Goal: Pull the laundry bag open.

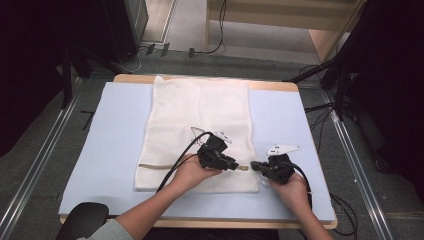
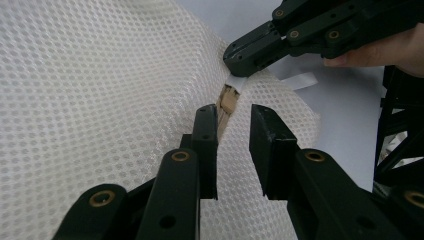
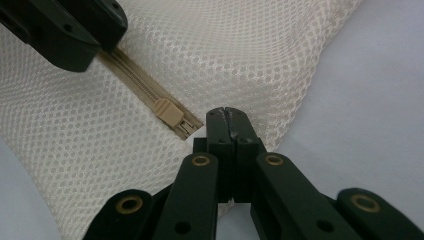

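Mesh bag (image 1: 197, 132), white, honeycomb weave, flat rectangle, lies mid-desk, running from the far edge toward the near edge; slightly right of centre. A beige zip (image 3: 137, 82) crosses it near its near end, parallel to the desk's near edge. Slider (image 3: 169, 112) is a small boxy beige piece, close to the bag's right edge; in the high view it is just a tan speck, hard to make out. Zip teeth too fine to tell open from shut.

R gripper (image 3: 227, 114): black jaws clenched together, pinching the bag's mesh right beside the zip end. What exactly sits between the pads is hidden by the jaws themselves. In the left gripper view a white tab shows at its tips, partly covered.

L gripper (image 2: 235, 125): jaws apart, straddling the zip line just short of the slider (image 2: 229, 100); pads not pressing on anything, so released. Zip tape mostly hidden behind its left jaw. In the right gripper view its tip is cut off at the top-left corner, sitting over the zip.

Both grippers hard black plastic w/ brass pins; cables trail back. Hands wrap the bodies, forearms cut off at the near edge.

Desk pad (image 1: 115, 140) pale blue, smooth, matte; wood rim shows at the far edge. Bag's near-right corner is covered by the R gripper in the high view.
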Demonstrator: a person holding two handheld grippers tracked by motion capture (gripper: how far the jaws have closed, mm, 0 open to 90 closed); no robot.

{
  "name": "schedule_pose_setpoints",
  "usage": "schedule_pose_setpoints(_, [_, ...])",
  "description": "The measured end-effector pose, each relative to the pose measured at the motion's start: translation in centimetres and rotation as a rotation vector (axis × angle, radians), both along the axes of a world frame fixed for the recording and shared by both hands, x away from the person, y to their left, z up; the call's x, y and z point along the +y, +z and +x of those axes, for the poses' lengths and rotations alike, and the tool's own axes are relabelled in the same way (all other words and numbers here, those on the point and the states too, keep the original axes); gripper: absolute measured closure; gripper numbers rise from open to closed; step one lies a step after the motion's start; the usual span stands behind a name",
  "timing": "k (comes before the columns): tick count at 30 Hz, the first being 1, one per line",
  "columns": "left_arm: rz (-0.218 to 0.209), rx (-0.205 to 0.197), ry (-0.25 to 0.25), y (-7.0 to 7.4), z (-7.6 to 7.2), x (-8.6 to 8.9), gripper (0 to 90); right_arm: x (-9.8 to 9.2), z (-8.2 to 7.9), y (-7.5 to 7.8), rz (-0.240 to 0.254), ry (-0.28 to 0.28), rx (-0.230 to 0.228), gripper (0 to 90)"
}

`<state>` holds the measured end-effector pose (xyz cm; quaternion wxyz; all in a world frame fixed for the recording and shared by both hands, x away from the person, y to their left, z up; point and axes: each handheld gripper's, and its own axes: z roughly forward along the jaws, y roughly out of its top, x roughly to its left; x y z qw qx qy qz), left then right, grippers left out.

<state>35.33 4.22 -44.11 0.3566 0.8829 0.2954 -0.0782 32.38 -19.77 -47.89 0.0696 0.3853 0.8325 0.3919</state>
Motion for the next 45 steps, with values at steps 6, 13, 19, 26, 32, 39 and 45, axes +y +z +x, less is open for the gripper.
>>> schedule_pose_setpoints(6, [0.005, 0.028, 0.002, -0.9, 0.3, -1.1, 76.4, 0.0, 0.0, 0.0, -0.007, 0.002, -0.003, 90.0])
schedule_pose_setpoints(13, [0.023, 0.047, 0.006, -2.0, 0.5, -2.3, 77.5, 0.1, -0.1, 0.1, -0.012, 0.003, -0.005, 90.0])
schedule_pose_setpoints(19, [0.016, 0.052, 0.014, -2.4, 0.8, -3.1, 77.8, 0.1, -0.1, 0.0, -0.013, 0.001, -0.009, 90.0])
schedule_pose_setpoints(26, [0.014, 0.065, 0.017, -2.6, 0.9, -4.1, 81.1, 0.1, -0.1, 0.0, -0.01, -0.005, -0.007, 90.0])
schedule_pose_setpoints(32, [-0.007, 0.108, 0.023, -2.9, 1.5, -3.8, 87.5, -0.1, -0.2, 0.0, -0.003, -0.006, -0.003, 90.0])
schedule_pose_setpoints(39, [-0.003, 0.142, 0.032, -2.7, 1.7, -3.6, 88.9, 0.4, -0.5, 0.2, -0.036, -0.023, -0.012, 90.0])
schedule_pose_setpoints(45, [-0.003, 0.147, 0.025, -2.6, 1.7, -3.2, 89.2, 0.5, -0.6, 0.0, -0.04, -0.017, -0.033, 90.0])
